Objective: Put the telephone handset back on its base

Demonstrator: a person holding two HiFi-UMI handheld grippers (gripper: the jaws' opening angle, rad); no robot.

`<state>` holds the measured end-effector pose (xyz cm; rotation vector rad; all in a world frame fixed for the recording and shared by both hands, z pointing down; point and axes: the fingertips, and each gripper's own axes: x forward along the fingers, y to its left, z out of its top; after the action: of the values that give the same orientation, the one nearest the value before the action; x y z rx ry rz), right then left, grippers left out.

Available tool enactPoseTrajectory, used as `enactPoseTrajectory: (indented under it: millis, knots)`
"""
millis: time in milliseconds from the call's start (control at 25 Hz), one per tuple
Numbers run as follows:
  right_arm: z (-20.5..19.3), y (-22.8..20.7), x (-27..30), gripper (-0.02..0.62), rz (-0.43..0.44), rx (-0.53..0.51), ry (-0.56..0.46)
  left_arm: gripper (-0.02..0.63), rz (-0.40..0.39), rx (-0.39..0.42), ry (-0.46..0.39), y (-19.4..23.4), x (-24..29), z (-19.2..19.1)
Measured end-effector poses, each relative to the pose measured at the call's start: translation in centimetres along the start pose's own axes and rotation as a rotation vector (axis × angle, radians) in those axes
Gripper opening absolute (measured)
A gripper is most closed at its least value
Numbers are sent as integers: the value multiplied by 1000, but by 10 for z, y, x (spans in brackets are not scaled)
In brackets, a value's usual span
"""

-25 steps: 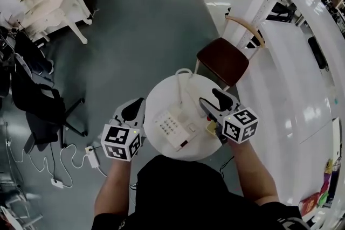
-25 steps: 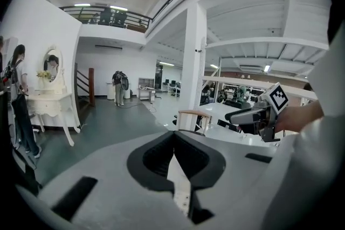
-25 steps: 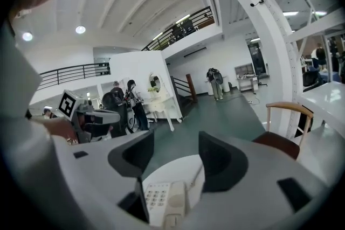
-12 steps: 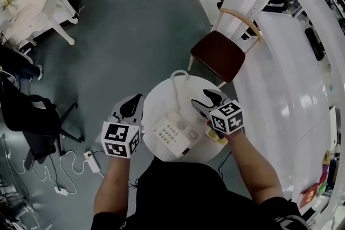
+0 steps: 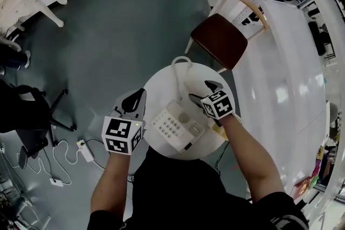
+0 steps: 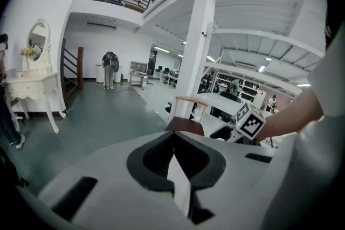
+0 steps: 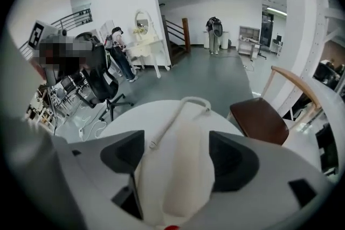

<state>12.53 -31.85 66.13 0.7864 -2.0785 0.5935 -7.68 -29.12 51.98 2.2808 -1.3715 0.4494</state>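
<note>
Centre frame, a round white table point(image 5: 161, 89) on grey floor point(image 5: 124, 24) bears the telephone base point(image 5: 175, 125). Right gripper point(image 5: 202, 91), lower than before, has just spread its jaws around the handset point(image 7: 178, 169); left gripper point(image 5: 137, 98) jaws meet.

A round white table point(image 5: 159, 89) carries a white telephone base point(image 5: 175, 125) with a keypad, placed toward the near edge. Just beside the base lies the handset point(image 7: 180, 169). Its cord point(image 5: 177, 75) runs over the tabletop and loops at the far edge.

No lettering can be read; the key marks on the telephone base point(image 5: 171, 125) are too small.
</note>
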Motion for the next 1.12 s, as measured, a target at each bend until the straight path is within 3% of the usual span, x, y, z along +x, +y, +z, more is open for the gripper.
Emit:
enactPoseTrajectory:
  millis: [160, 440, 800, 1000, 1120]
  knots:
    - [-14, -8, 30, 411, 3, 20, 69, 9, -20, -3, 24, 1, 2, -13]
    - [-40, -24, 61, 408, -28, 95, 166, 9, -37, -19, 55, -2, 10, -37]
    - [-54, -25, 78, 345, -106, 96, 242, 9, -39, -41, 74, 6, 5, -55]
    - [-58, -31, 76, 230, -159, 54, 276, 9, -52, -49, 80, 4, -3, -62]
    - [-63, -27, 73, 224, -147, 31, 319, 9, -50, -44, 67, 4, -6, -56]
